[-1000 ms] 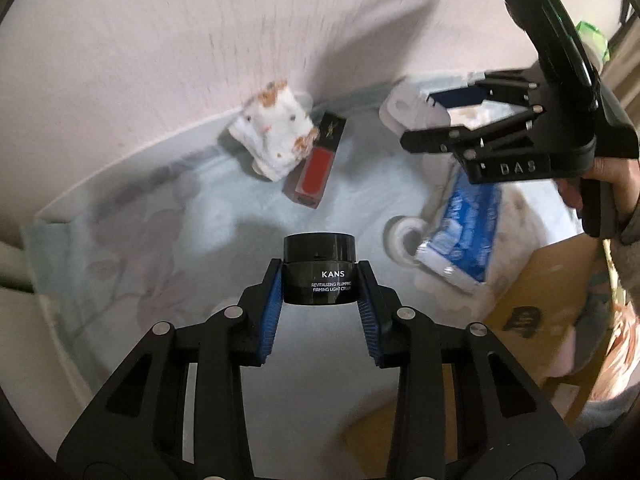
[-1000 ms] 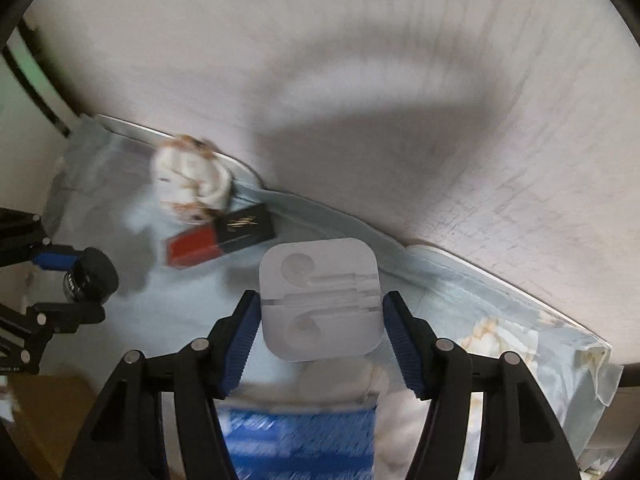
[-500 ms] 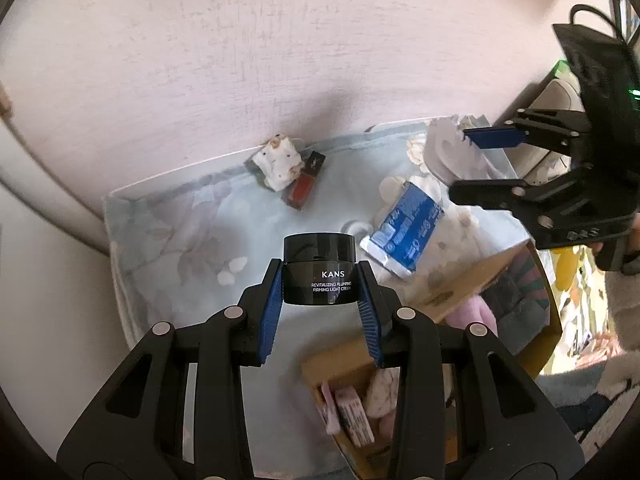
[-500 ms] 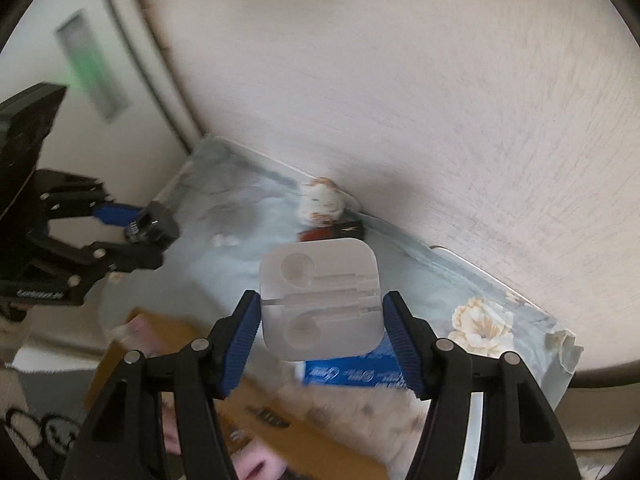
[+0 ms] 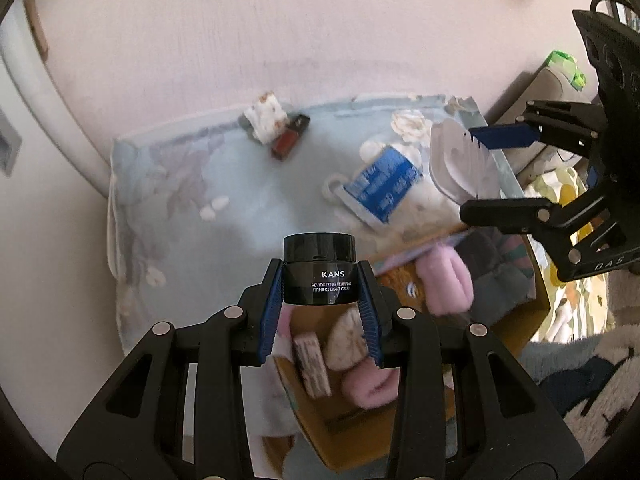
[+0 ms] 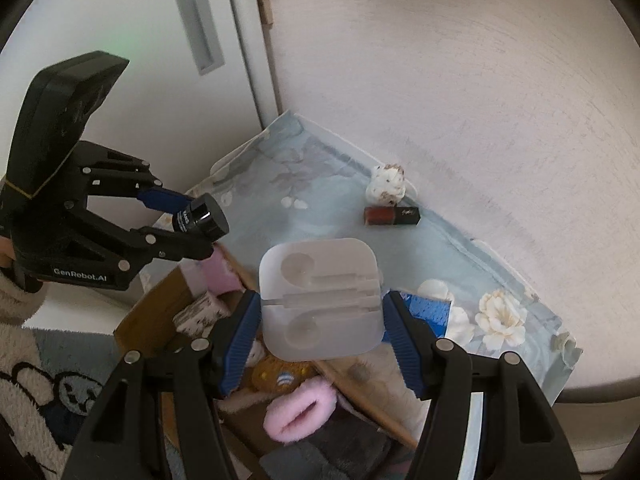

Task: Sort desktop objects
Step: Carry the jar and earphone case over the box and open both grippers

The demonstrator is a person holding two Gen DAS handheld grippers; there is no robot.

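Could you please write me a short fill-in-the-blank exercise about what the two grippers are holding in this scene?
The left gripper holds a ____ cream jar.
The right gripper holds a translucent ____ case.
Below both grippers sits an open ____ box.
The red lip-colour tube lies beside a crumpled ____.

Missing words: black; earphone; cardboard; tissue

Each hand carries a matte black plastic left gripper (image 5: pixel 319 280) and right gripper (image 6: pixel 320 312) of the same build: angular linkage arms with triangular cut-outs, joined by round silver screws. The fingers (image 5: pixel 270 307) are lined with ribbed blue pads. One housing reads "GenRobot.AI" in white; the other shows "DAS" embossed. A fuzzy cream sleeve (image 6: pixel 16 300) shows at the left wrist.
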